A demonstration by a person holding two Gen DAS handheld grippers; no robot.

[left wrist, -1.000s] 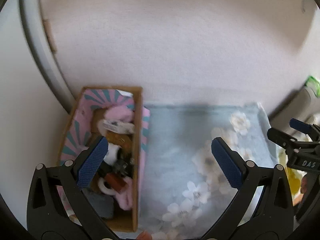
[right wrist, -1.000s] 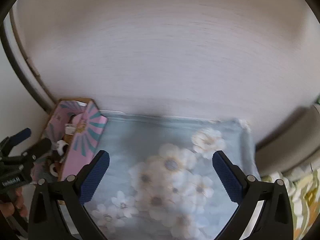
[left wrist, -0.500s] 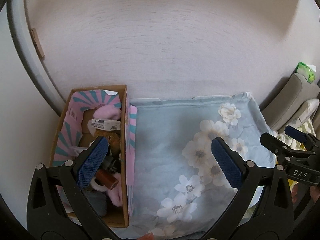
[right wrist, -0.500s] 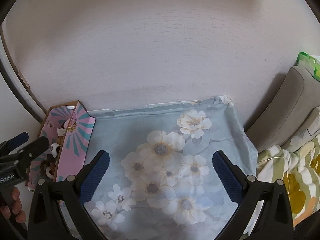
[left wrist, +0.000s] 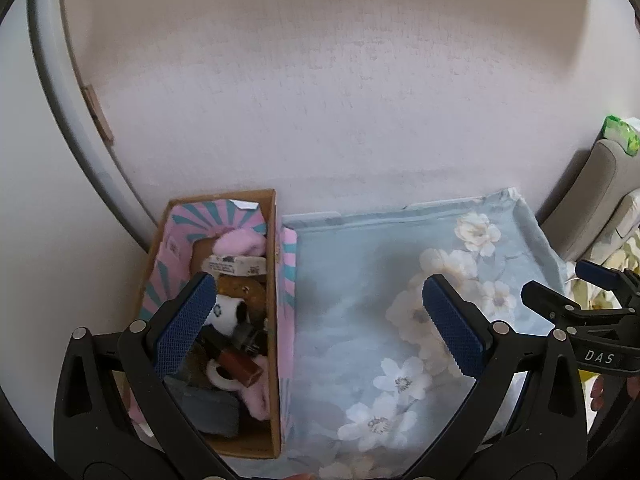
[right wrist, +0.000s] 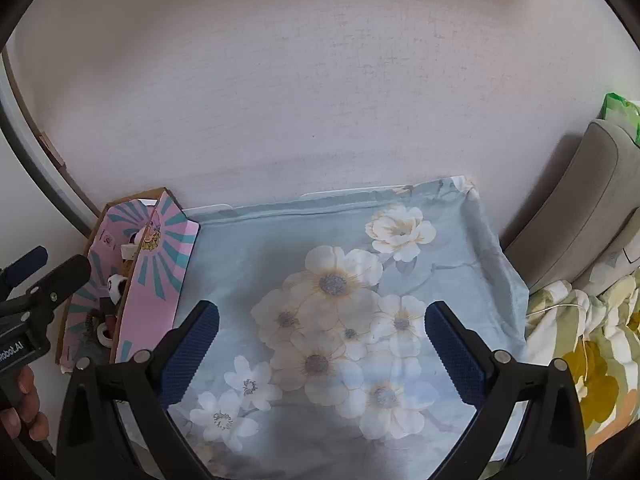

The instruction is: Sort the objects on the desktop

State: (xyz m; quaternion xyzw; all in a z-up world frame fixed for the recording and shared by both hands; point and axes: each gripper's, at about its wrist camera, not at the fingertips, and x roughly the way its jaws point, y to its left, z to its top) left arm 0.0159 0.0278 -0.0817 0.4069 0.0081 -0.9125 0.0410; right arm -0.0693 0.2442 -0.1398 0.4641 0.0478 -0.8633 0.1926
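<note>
Small objects (left wrist: pixel 236 320) fill the open cardboard box (left wrist: pixel 273 280).

Your left gripper (left wrist: pixel 320 320) has a black plastic frame with triangular cut-outs, round silver screw heads at the joints, and two fingers faced with dark blue cross-hatched pads (left wrist: pixel 185 323). Your right gripper (right wrist: pixel 322 340) is built the same way, with black arms, silver screws and blue textured pads (right wrist: pixel 455 347). White lettering reading "DAS" marks its black side in the left wrist view.
</note>
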